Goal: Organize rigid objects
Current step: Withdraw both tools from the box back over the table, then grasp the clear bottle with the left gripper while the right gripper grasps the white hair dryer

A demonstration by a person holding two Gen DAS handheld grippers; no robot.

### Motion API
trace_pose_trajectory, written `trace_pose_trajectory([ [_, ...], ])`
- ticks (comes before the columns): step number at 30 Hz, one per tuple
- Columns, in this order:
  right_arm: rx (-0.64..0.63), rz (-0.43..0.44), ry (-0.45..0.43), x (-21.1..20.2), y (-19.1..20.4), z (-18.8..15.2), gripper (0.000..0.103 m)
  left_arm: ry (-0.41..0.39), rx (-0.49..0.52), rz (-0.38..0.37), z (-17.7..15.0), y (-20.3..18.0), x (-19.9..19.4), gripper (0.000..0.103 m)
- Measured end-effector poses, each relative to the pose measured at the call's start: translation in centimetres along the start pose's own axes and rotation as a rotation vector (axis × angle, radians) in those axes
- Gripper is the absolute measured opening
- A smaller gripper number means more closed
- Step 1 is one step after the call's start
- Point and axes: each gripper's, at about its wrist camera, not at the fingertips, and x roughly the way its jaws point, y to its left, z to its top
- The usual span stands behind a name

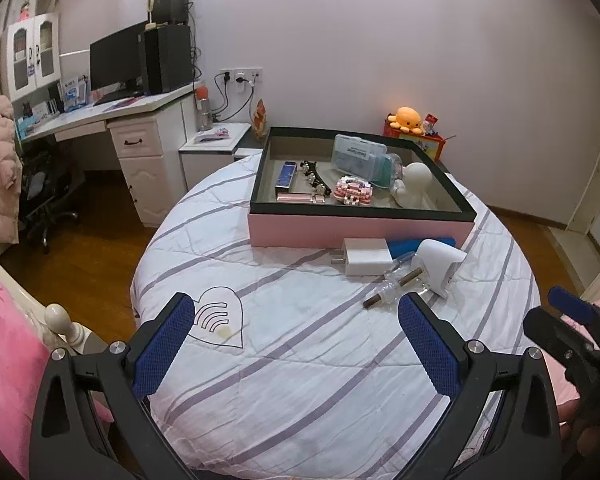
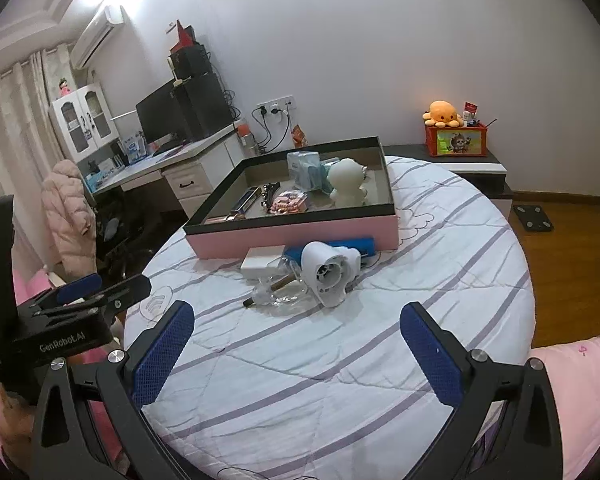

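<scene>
Both my grippers hang over the near part of the bed (image 1: 300, 380), nothing in either. Left gripper (image 1: 296, 340): jaws spread wide, empty. Right gripper (image 2: 298, 344): same, jaws wide apart, empty.

Loose stuff sits in a cluster on the striped quilt, just in front of the pink box (image 1: 356, 232), mid-bed, well ahead of both grippers. White charger (image 1: 366, 257): lies flat, long axis runs left-right in left wrist view, prongs pointing left. Blue cylinder (image 2: 332, 249) behind it, lying on its side right against the box's front wall, long axis parallel to that wall. White fan-like gadget (image 2: 330, 272) on the right of the cluster, tilted; its round open end w/ the vanes faces toward the right wrist cam. Brown stick (image 1: 392, 288) passes through a clear plastic piece (image 2: 276, 294); stick's long axis runs diagonal, near end down-left toward the left gripper, far end up-right toward the gadget.

Box is a shallow tray w/ dark rim, pink sides, on the far half of the bed. Inside: blue case (image 1: 287, 174) at left, long axis front-to-back; pink block model (image 1: 354, 191) mid; white figurine (image 1: 414, 184) at right, upright; clear lidded container (image 1: 360, 154) at back, leaning.

Desk (image 1: 112, 114) w/ monitor stands far left, off the bed.
</scene>
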Motion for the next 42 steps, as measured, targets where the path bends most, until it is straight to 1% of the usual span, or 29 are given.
trace_pose_trajectory([
  [8, -0.004, -0.003, 0.023, 0.6, 0.3, -0.5, 0.103, 0.011, -0.001, -0.002, -0.2, 0.1, 0.3, 0.103],
  [21, 0.008, -0.018, 0.029, 0.7, -0.5, -0.5, 0.103, 0.029, 0.005, -0.011, -0.6, -0.1, 0.9, 0.103],
  [26, 0.005, -0.019, 0.035, 0.8, -0.5, -0.6, 0.103, 0.032, 0.007, -0.019, -0.7, -0.2, 1.1, 0.103],
  [29, 0.003, -0.018, 0.04, 1.0, -0.7, -0.5, 0.103, 0.043, 0.01, -0.04, -0.9, -0.5, 1.8, 0.103],
  [35, 0.046, -0.031, 0.065, 2.8, -2.8, 0.3, 0.103, 0.08, 0.073, -0.076, -1.6, -2.6, 3.8, 0.103],
  [39, 0.065, -0.033, 0.093, 5.0, -4.1, 1.2, 0.103, 0.076, 0.133, -0.08, -1.7, -4.4, 4.8, 0.103],
  [42, 0.055, -0.025, 0.117, 6.8, -4.2, 1.8, 0.103, 0.08, 0.154, -0.091, -1.3, -5.4, 6.0, 0.103],
])
